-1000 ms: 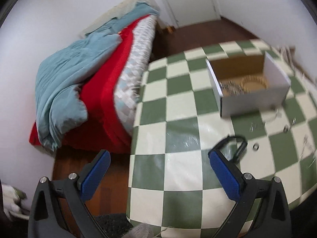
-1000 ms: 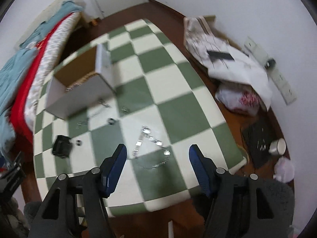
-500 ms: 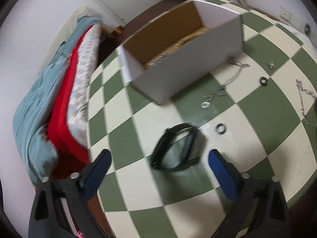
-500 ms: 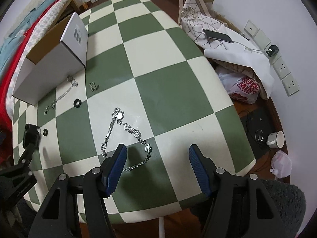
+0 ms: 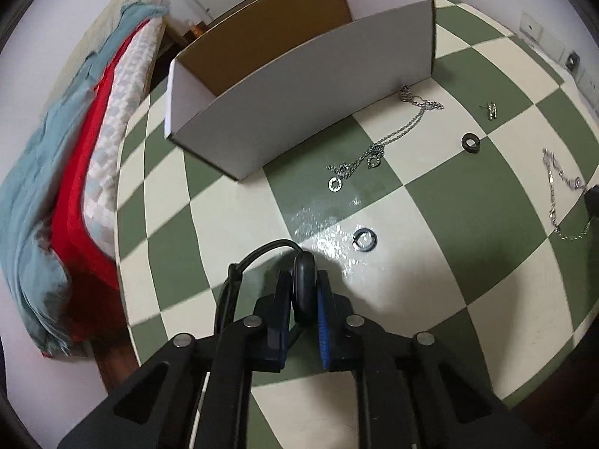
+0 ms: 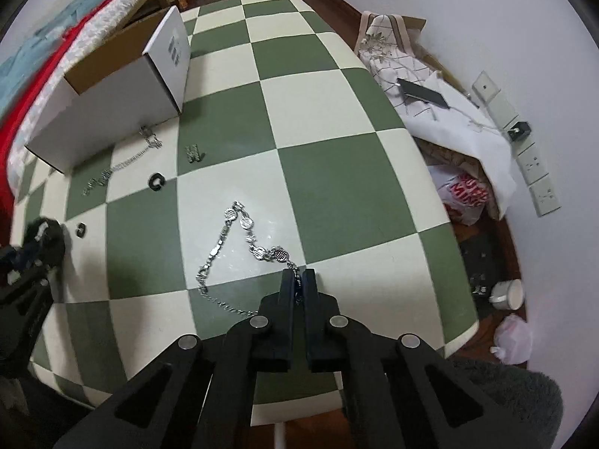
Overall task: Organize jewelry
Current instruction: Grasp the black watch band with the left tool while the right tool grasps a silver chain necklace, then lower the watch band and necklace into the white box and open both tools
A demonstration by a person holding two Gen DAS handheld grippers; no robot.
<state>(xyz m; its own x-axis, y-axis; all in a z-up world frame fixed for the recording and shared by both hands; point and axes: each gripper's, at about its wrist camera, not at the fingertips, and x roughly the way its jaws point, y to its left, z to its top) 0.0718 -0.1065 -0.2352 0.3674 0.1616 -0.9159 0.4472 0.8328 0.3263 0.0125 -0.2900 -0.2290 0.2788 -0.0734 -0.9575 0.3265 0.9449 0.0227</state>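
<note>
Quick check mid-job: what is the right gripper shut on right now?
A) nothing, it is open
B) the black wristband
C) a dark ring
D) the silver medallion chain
D: the right gripper is shut on one end of the silver medallion chain, while the rest lies on the checkered table.

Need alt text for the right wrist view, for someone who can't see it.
The right gripper is shut on a silver link chain lying on the green-and-cream checkered table. A white cardboard box, a thinner chain and small rings lie farther left.
</note>
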